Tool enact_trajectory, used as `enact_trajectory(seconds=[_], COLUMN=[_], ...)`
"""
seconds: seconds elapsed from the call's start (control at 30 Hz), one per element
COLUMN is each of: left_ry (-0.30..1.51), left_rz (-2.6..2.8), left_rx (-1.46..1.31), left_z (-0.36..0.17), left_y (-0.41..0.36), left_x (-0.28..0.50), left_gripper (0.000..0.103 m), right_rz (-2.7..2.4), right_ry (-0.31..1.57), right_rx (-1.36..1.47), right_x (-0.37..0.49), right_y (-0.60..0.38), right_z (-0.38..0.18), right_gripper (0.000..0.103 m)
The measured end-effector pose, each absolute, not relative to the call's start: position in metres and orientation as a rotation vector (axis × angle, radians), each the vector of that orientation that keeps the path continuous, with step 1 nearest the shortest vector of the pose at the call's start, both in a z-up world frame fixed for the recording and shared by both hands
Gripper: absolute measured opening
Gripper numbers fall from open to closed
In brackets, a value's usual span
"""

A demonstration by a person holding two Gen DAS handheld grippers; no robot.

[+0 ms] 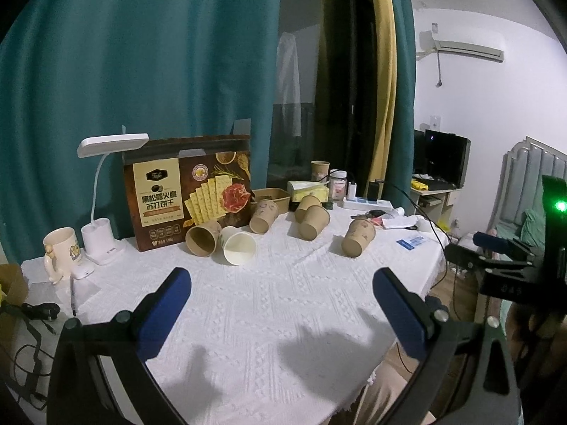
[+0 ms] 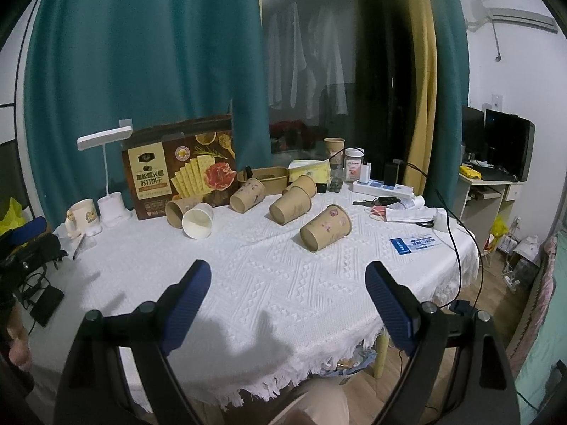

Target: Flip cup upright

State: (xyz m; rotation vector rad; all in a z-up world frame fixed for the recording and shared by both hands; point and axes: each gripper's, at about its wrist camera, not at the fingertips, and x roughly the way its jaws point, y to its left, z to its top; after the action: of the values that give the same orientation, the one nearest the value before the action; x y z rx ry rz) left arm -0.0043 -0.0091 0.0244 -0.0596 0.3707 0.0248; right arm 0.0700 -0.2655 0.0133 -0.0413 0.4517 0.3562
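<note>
Six cups on their sides: five brown paper cups and one white cup [image 2: 197,224] are seen lying on the bench [image 2: 283,283], none of them upright; a seventh brown cup stands upright at the back among the clutter.
Nearest cup: the flowered brown cup [image 2: 325,227] is judged the likeliest target, as it lies closest to the front edge and apart from the others.
Direction from right gripper: this cup is found ahead and slightly right of the right gripper [image 2: 287,297], well apart from it.
Direction from left gripper: the same cup [image 1: 358,238] is placed ahead and to the right of the left gripper [image 1: 281,304], so the right side is judged the nearer.
Long axis: the cup is laid obliquely, base toward the front left, mouth toward the back right.
Right gripper: the jaws are held wide apart, with nothing between them and nothing touched.
Left gripper: the jaws are likewise spread wide and are empty.
Next move: a reach forward across the cloth is called for, with the jaws brought across the cup's wall.
</note>
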Motion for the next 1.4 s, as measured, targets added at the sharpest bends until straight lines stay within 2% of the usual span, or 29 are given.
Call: enact_trajectory(seconds=[1.4], left_ry=[0.362], left_rz=[0.038], left_rx=[-0.052], left_z=[0.0230], left_y=[-0.0096], left_x=[-0.0136], left_gripper=[0.102], right_rz=[0.376], right_ry=[0.452], right_rx=[-0.043], right_x=[0.0706], right_y=[-0.2586], right_z=[0.0169], right_gripper=[0.087])
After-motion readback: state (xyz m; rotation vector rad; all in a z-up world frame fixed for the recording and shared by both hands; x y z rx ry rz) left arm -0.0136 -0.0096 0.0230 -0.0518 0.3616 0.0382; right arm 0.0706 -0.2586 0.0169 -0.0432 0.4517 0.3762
